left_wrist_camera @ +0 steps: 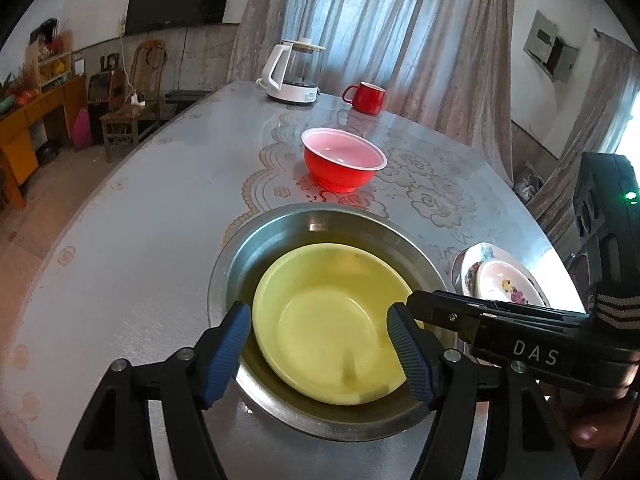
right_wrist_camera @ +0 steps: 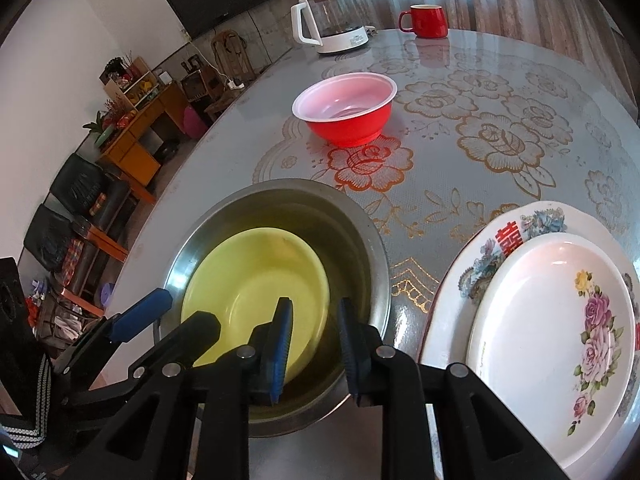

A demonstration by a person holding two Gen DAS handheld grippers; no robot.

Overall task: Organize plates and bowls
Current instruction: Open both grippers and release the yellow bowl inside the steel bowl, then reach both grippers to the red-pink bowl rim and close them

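Observation:
A yellow bowl [left_wrist_camera: 326,322] sits tilted inside a steel bowl [left_wrist_camera: 280,228] on the table; both also show in the right wrist view, the yellow bowl [right_wrist_camera: 244,284] inside the steel bowl [right_wrist_camera: 360,248]. My left gripper [left_wrist_camera: 318,354] is open, its fingers spanning the yellow bowl. My right gripper [right_wrist_camera: 314,344] is open over the near rim of the steel bowl, one finger inside by the yellow bowl. A red bowl [left_wrist_camera: 344,164] with a white inside stands farther back [right_wrist_camera: 346,110]. A small floral plate [right_wrist_camera: 560,340] lies on a larger floral plate [right_wrist_camera: 480,260] at the right.
A white kettle [left_wrist_camera: 294,72] and a red mug [left_wrist_camera: 366,98] stand at the table's far edge. The table has a grey floral cover [right_wrist_camera: 500,140]. Chairs and a wooden cabinet [left_wrist_camera: 28,128] stand beyond the table's left edge.

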